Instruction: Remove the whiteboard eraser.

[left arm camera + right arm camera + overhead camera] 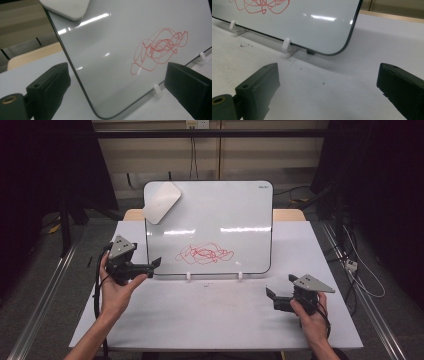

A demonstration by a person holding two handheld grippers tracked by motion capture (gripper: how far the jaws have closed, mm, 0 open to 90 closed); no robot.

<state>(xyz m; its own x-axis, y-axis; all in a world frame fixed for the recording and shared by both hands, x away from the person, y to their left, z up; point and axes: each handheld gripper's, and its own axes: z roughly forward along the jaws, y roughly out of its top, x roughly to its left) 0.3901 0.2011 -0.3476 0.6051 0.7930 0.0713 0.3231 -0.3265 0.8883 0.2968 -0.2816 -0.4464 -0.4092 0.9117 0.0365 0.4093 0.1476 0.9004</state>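
1. The eraser [161,202], a flat white pad with rounded corners, sits stuck on the upper left corner of the whiteboard [235,210], overhanging its edge; the left gripper view shows it at the top [67,8].
2. It looks light and fairly stiff, with a smooth shell that may slip; a pinch across its narrow sides, at the overhanging part, seems the best hold. It probably clings by a magnet, so a slight peel should free it.
3. The red scribble [204,253] lies low on the board, above the two white clip feet [188,276] that prop it upright on the table [200,320].
4. The board is thin, glossy and only leaning in its feet, so a hard push could tip it backward.
5. The left gripper [150,266] hangs beside the board's lower left edge, jaws spread wide with nothing between them.
6. The right gripper [272,296] rests low on the table, near the board's right corner, jaws likewise apart and empty.
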